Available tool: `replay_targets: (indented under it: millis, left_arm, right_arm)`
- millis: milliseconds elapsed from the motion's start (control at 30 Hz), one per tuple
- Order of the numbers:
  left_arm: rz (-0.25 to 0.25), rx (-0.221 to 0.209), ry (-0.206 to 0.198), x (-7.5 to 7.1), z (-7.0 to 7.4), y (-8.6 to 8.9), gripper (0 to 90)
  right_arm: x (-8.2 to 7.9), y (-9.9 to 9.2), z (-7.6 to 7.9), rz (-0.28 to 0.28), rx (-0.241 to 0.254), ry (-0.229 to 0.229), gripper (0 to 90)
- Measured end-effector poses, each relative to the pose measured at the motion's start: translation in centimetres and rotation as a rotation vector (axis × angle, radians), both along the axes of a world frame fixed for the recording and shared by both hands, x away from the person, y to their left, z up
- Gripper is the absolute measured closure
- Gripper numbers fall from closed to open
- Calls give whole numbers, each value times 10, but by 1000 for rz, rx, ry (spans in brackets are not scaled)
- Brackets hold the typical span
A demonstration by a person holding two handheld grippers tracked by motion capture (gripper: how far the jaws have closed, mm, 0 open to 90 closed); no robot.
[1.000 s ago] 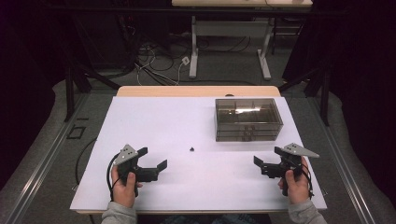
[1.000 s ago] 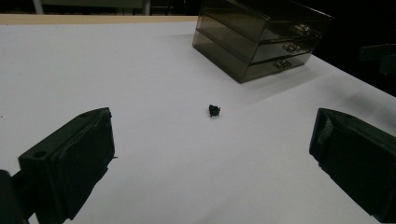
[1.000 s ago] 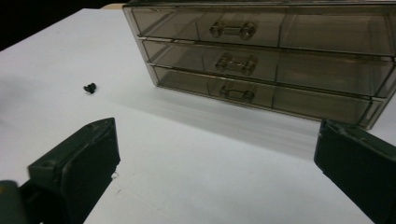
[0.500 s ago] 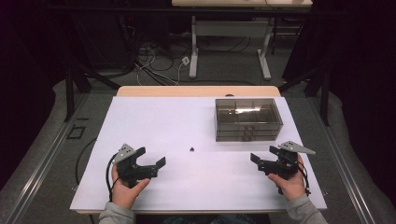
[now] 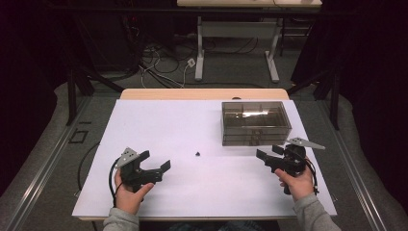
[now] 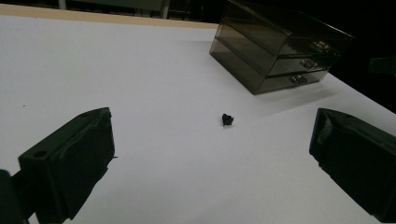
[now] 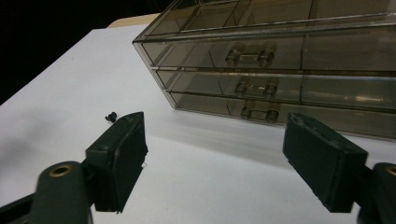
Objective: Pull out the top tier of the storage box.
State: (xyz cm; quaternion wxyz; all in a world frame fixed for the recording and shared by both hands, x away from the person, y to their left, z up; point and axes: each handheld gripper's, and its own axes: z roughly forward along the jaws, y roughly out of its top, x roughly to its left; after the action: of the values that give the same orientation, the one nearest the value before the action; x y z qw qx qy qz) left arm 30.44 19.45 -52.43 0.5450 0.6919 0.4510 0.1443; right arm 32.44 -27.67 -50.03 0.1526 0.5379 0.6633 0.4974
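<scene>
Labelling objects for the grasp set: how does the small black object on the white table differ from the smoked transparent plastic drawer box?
The small black object is tiny, opaque and irregular; the smoked transparent plastic drawer box is large, see-through and rectangular. The object lies alone mid-table between both grippers; the box stands toward the far right, in front of the right gripper. The box has three stacked drawers with handles; the object shows no parts. Both rest on the white table, ungripped.

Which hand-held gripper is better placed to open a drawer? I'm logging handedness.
Right, probably: the right hand-held gripper sits just before the smoky drawer box, jaws apart, facing its handles; the left hand-held gripper is farther off.
</scene>
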Motion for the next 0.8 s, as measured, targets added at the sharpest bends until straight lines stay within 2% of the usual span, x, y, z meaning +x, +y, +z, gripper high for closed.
replay_targets:
  millis: [200, 567, 633, 700, 800]
  left_arm:
    - [5, -2, 5, -1, -1, 1, 3]
    - [12, 4, 5, -3, -1, 3, 3]
    - [15, -1, 7, -3, -1, 3, 3]
    - [15, -2, 11, -3, -1, 4, 3]
    - [16, -3, 7, -3, -2, 5, 3]
  right_arm:
    - [12, 3, 8, -1, 17, 21, 274]
    - [28, 14, 22, 22, 18, 30, 286]
    - [32, 17, 26, 24, 26, 49, 287]
    - [33, 19, 27, 22, 30, 47, 295]
    - [37, 25, 30, 48, 50, 44, 292]
